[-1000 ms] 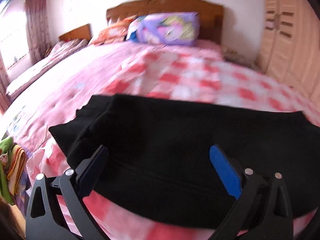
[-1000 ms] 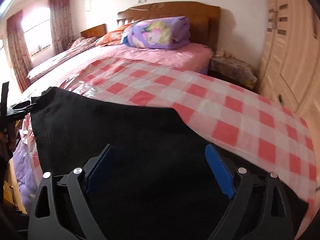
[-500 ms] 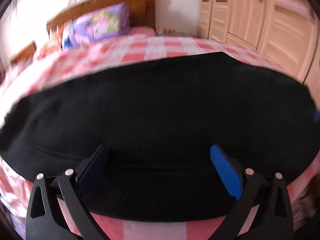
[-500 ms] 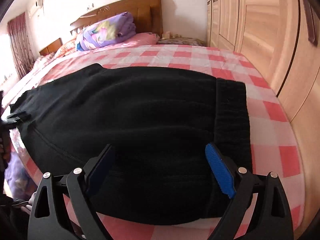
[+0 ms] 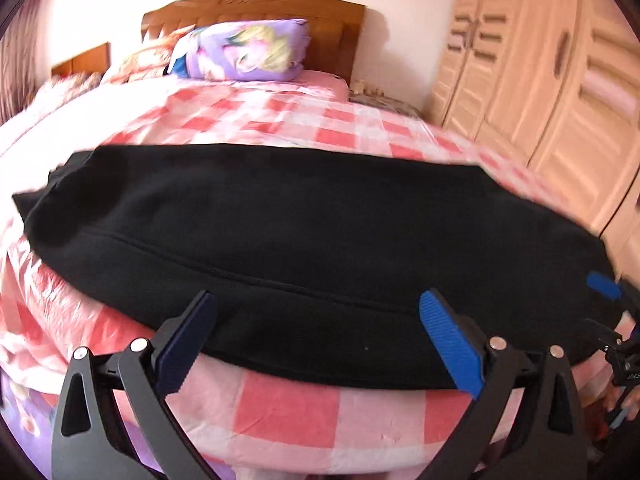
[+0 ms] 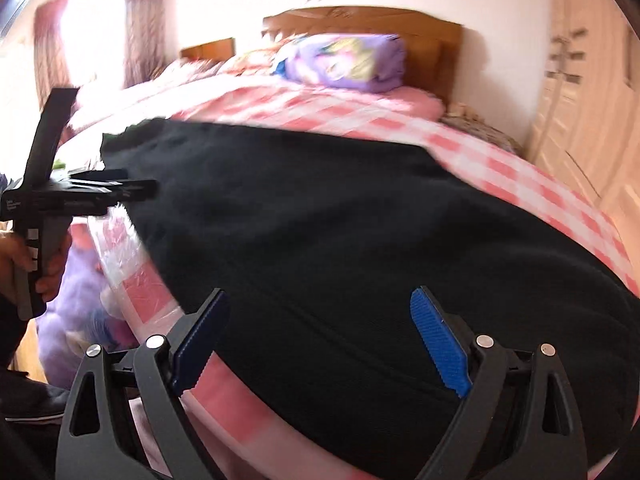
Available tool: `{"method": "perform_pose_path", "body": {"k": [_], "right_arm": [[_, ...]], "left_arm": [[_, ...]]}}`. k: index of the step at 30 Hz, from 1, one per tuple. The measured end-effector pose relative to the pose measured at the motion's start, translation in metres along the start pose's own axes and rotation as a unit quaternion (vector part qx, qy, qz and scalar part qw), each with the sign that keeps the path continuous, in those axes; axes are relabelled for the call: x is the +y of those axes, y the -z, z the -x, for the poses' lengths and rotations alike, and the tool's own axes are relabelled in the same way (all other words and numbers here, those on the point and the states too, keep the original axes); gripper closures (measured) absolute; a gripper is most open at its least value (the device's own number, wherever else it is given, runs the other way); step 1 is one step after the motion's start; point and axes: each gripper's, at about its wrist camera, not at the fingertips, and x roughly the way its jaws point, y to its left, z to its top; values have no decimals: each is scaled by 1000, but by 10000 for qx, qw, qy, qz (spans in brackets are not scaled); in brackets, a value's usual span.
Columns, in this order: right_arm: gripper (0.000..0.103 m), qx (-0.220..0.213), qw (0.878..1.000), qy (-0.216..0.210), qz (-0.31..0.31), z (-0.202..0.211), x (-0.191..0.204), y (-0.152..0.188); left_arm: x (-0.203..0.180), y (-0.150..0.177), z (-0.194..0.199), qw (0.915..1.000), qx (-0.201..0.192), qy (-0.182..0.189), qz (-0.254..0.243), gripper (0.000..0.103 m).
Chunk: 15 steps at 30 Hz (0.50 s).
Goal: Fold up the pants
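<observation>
Black pants lie flat across the near end of a bed with a pink-and-white checked cover; they also fill the right wrist view. My left gripper is open and empty, just above the pants' near edge. My right gripper is open and empty over the pants. The left gripper also shows at the left edge of the right wrist view, beside the pants' left end. A blue pad of the right gripper shows at the pants' right end.
A rolled purple quilt lies against the wooden headboard. A light wooden wardrobe stands right of the bed. A second bed and curtains are at the left.
Both cameras have swung back to the left toward the headboard. Both grippers stay open and empty above the pants, which have not visibly moved.
</observation>
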Motion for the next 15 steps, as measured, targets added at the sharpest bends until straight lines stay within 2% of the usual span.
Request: {"method": "perform_pose_path", "body": {"k": [2, 3, 6, 9, 10, 11, 12, 15], "right_arm": [[15, 305, 9993, 88, 199, -17, 10, 4], [14, 336, 9992, 59, 200, -20, 10, 7], [11, 333, 9992, -127, -167, -17, -3, 13], [11, 328, 9989, -196, -255, -16, -6, 16], [11, 331, 9990, -174, -230, -18, -4, 15], [11, 330, 9991, -154, -209, -19, -3, 15], [9, 323, 9992, -147, -199, -19, -3, 16], [8, 296, 9992, -165, -201, -20, -5, 17]], "left_arm": [[-5, 8, -16, 9993, 295, -119, -219, 2], [-7, 13, -19, 9989, 289, -173, -335, 1], [6, 12, -13, 9992, 246, 70, -306, 1], [55, 5, 14, 9985, -293, 188, 412, 1], [86, 1, 21, 9948, -409, 183, 913, 1], [113, -1, 25, 9894, -499, 172, 1352, 1], [151, 0, 31, 9777, -615, 131, 2003, 2], [237, 8, 35, 9371, -790, 246, 3392, 2]]}}
